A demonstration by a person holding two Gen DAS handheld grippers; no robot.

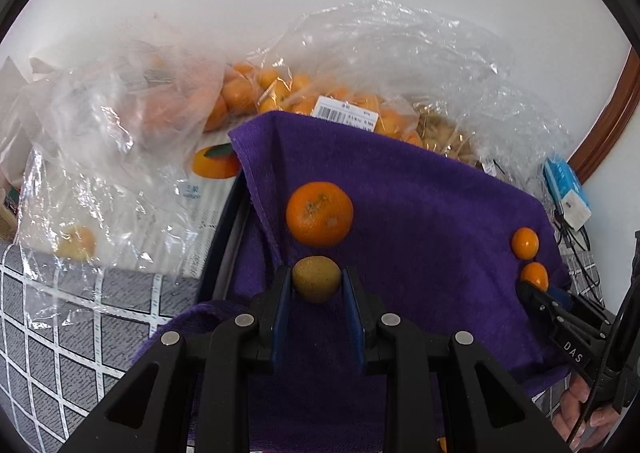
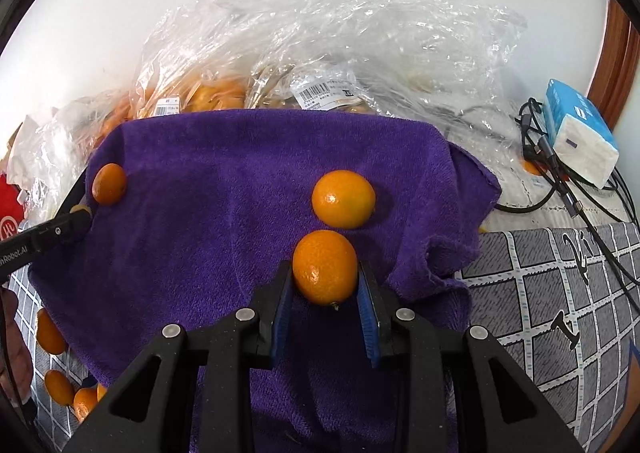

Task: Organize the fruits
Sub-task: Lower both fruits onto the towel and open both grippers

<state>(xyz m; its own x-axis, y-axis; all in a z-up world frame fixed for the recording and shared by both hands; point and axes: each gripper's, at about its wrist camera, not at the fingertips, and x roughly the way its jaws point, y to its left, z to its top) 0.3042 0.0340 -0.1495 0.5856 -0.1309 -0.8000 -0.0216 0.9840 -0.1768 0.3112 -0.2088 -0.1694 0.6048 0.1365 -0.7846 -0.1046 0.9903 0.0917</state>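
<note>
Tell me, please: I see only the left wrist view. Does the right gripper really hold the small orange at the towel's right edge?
Observer: Yes. In the right wrist view the right gripper is shut on the orange, with one blue pad at each side of it.
Operator: Do any fruits lie off the towel near that gripper?
Observer: Yes. Several loose oranges lie on the checked cloth, beside the near left edge of the towel.
</note>
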